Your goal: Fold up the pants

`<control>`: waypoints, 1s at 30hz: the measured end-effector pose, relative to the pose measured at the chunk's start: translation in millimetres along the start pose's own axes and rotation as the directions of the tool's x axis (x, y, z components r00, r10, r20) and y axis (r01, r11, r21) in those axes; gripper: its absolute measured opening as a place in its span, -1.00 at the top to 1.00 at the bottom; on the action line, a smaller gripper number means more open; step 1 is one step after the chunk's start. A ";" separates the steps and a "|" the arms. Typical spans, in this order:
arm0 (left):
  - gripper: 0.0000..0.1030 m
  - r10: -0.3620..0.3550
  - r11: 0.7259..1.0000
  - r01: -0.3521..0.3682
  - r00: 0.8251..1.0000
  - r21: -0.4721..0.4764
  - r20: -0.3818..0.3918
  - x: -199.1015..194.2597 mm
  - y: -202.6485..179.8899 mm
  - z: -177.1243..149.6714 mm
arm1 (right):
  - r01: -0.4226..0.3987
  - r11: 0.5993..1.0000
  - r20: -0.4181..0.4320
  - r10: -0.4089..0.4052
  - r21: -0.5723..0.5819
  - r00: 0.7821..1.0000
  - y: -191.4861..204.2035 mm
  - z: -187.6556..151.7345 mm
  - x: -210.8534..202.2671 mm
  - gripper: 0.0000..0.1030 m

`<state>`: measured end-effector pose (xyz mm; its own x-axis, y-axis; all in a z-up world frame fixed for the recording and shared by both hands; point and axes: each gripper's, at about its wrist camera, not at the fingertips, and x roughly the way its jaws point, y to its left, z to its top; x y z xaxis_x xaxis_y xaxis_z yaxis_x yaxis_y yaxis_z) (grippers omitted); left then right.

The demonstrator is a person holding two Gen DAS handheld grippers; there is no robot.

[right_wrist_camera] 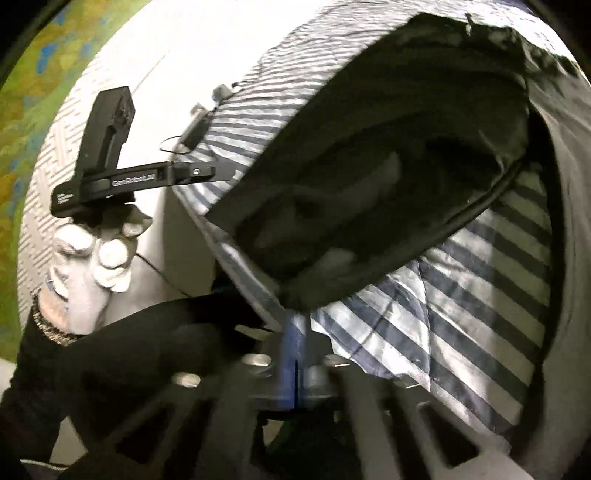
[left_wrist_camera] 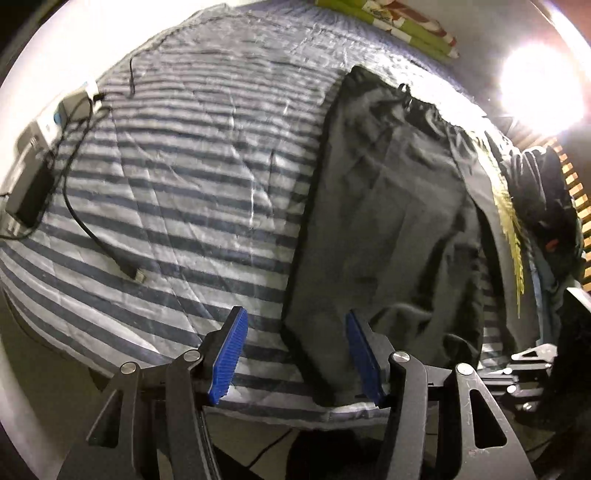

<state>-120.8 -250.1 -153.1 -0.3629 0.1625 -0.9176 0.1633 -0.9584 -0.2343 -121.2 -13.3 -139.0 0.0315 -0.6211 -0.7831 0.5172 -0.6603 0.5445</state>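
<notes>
Dark grey pants [left_wrist_camera: 384, 206] lie lengthwise on the right half of a striped bed cover [left_wrist_camera: 184, 177], waistband at the far end. My left gripper [left_wrist_camera: 295, 347] hovers open over the near hem, blue pads wide apart, the right pad above the cloth's near edge. In the right wrist view the pants [right_wrist_camera: 369, 166] hang lifted as a dark fold. My right gripper [right_wrist_camera: 295, 325] is shut on their lower edge, blue pads pressed together. The left gripper body [right_wrist_camera: 122, 181] shows at the left, held by a white-gloved hand [right_wrist_camera: 92, 254].
A power adapter [left_wrist_camera: 33, 188] and a black cable [left_wrist_camera: 99, 236] lie at the bed's left side. Dark clothes [left_wrist_camera: 546, 206] are heaped at the right edge. Green rolled items [left_wrist_camera: 399, 26] lie at the far end. A bright lamp [left_wrist_camera: 543, 77] glares at the upper right.
</notes>
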 end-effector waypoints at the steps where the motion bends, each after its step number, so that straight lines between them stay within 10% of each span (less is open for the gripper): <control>1: -0.14 -0.001 1.000 0.001 1.000 0.006 0.008 -4.6 -1.0 -0.5 | 0.002 1.000 0.027 -0.002 0.002 1.000 -5.2 2.4 -10.2 1.00; 7: -0.14 0.004 1.000 -0.004 1.000 0.019 0.009 -2.7 -5.4 0.6 | -0.021 0.981 0.141 -0.007 0.195 0.990 -57.5 -2.8 -57.3 1.00; 23: -0.14 -0.078 0.996 0.084 0.988 0.042 -0.135 44.2 -23.0 -9.3 | -0.022 0.961 0.132 -0.015 0.274 0.991 -84.0 -9.4 -48.3 1.00; 24: -0.07 -0.074 0.995 0.083 0.987 0.060 -0.140 45.7 -27.9 -9.3 | -0.017 0.963 0.127 -0.018 0.270 0.992 -83.2 -11.0 -46.2 1.00; 26: 0.99 -0.067 0.993 0.080 0.987 0.086 -0.147 46.6 -34.7 -8.9 | -0.016 0.963 0.117 -0.016 0.270 0.993 -81.6 -12.0 -38.0 1.00; 30: 0.98 -0.045 0.993 0.056 0.993 0.104 -0.111 34.2 -36.5 -6.7 | -0.021 0.962 0.125 -0.014 0.271 0.992 -79.8 -13.1 -39.6 1.00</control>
<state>-133.1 -207.9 -178.1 -0.2659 0.2302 -0.9361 0.0462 -0.9669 -0.2509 -152.5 69.5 -155.4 -0.0826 -0.6597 -0.7469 0.2651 -0.7370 0.6217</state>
